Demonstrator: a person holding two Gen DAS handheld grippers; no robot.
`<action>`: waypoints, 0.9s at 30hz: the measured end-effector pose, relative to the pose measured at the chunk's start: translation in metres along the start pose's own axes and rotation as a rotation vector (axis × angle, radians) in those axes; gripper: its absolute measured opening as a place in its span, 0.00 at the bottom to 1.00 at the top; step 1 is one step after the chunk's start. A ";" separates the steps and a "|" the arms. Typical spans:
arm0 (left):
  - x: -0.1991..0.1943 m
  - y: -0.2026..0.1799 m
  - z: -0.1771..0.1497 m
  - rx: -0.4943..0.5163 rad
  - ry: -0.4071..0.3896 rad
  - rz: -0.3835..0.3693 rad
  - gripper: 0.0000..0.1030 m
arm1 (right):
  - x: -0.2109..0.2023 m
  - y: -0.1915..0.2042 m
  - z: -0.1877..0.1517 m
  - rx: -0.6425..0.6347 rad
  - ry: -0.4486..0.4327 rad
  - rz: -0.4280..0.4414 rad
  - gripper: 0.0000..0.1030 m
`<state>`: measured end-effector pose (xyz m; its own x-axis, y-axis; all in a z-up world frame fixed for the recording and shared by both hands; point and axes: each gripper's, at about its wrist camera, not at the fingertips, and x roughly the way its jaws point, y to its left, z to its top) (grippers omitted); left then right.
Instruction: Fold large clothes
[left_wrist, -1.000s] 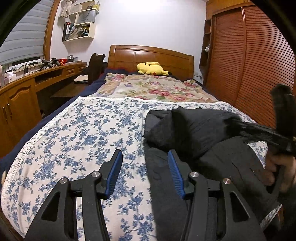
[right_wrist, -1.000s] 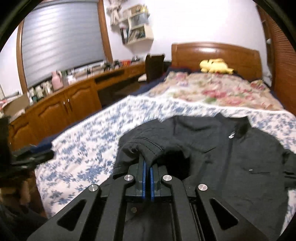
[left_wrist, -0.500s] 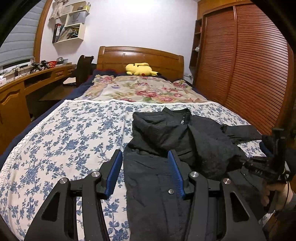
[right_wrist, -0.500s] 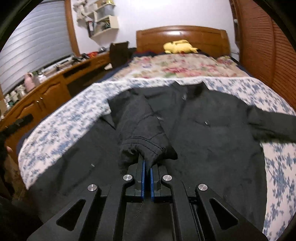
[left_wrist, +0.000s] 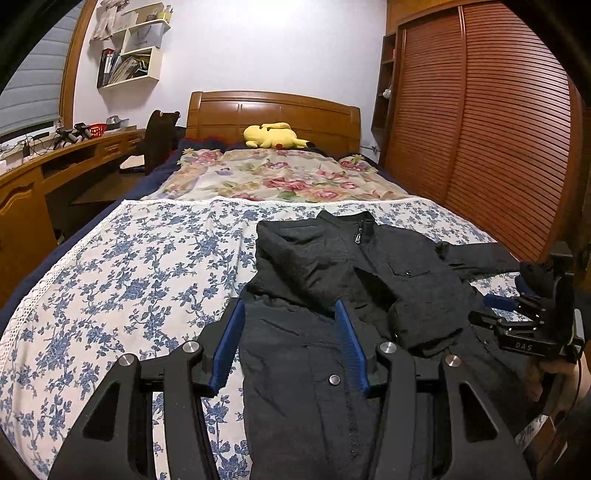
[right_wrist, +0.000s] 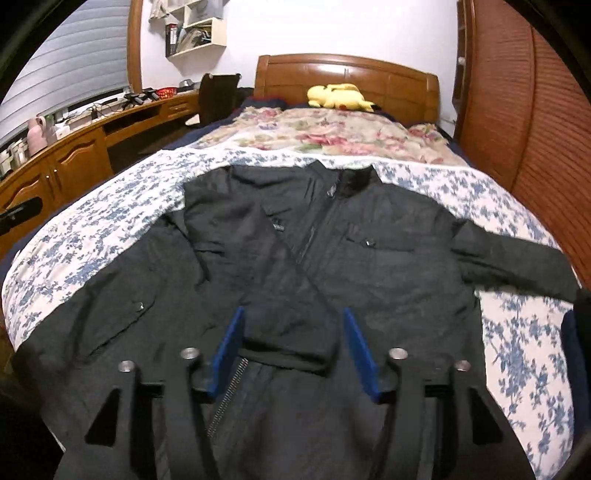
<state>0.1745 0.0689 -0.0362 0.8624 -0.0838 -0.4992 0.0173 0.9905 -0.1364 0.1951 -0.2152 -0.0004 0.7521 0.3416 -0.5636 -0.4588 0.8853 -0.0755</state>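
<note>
Jaws of right gripper (right_wrist: 291, 347) opening around folded sleeve (right_wrist: 273, 295); left gripper (left_wrist: 288, 343) agape, empty; jacket (left_wrist: 369, 280) hem cropped.

The right gripper (left_wrist: 496, 308) body reads "DAS".

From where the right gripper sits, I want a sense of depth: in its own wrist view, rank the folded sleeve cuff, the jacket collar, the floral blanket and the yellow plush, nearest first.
1. Folded sleeve cuff, between the opening jaws of the right gripper.
2. Jacket collar, mid-bed.
3. Floral blanket, beyond the jacket.
4. Yellow plush, against the headboard.
</note>
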 end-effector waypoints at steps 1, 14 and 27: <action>0.000 0.000 0.000 -0.001 0.000 0.001 0.50 | 0.001 0.004 0.001 -0.010 -0.003 0.007 0.60; 0.000 0.000 0.001 -0.001 -0.002 0.006 0.50 | 0.069 0.047 0.013 -0.103 0.110 0.098 0.70; -0.003 -0.006 0.001 0.020 -0.002 -0.008 0.50 | 0.128 0.029 0.022 -0.083 0.254 0.052 0.23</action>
<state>0.1724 0.0634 -0.0336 0.8634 -0.0914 -0.4962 0.0342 0.9918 -0.1231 0.2885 -0.1384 -0.0566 0.5883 0.2866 -0.7561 -0.5386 0.8363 -0.1021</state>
